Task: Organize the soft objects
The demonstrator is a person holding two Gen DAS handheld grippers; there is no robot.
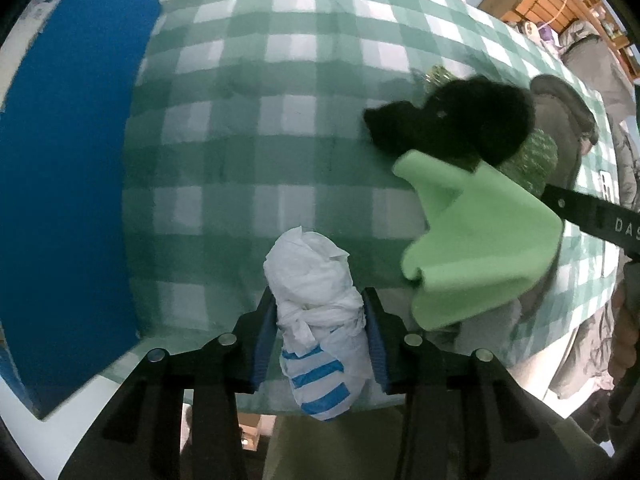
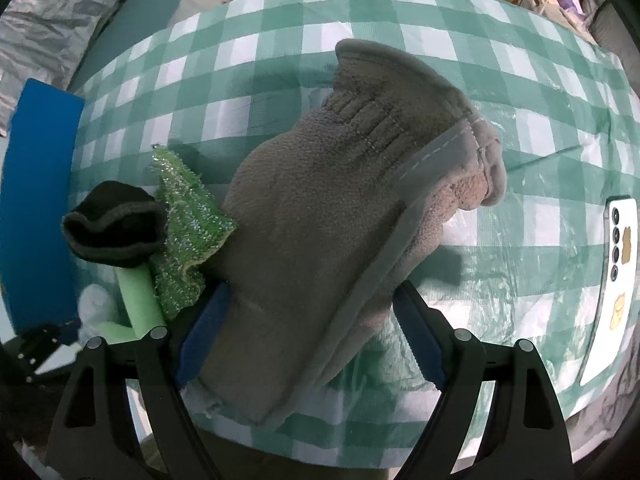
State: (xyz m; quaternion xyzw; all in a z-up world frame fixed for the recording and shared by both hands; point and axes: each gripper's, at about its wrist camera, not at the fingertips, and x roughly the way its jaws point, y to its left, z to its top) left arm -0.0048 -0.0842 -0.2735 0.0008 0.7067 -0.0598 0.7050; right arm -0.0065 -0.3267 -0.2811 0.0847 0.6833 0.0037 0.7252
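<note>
Left gripper point(image 1: 320, 332) clenched on knotted white plastic bag point(image 1: 316, 320), blue-striped near end. Right gripper point(image 2: 308, 332) jaws straddle grey fleece mitten point(image 2: 320, 208); grip unclear.

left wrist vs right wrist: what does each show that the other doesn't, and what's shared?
Left wrist only: the left gripper shut on a white plastic bag with blue stripes.

Right wrist only: the right gripper around a grey fleece mitten, and a white phone at the table's right edge.

Both: the green checked tablecloth, blue board, black sock, light green foam and glittery green scrubber.
</note>
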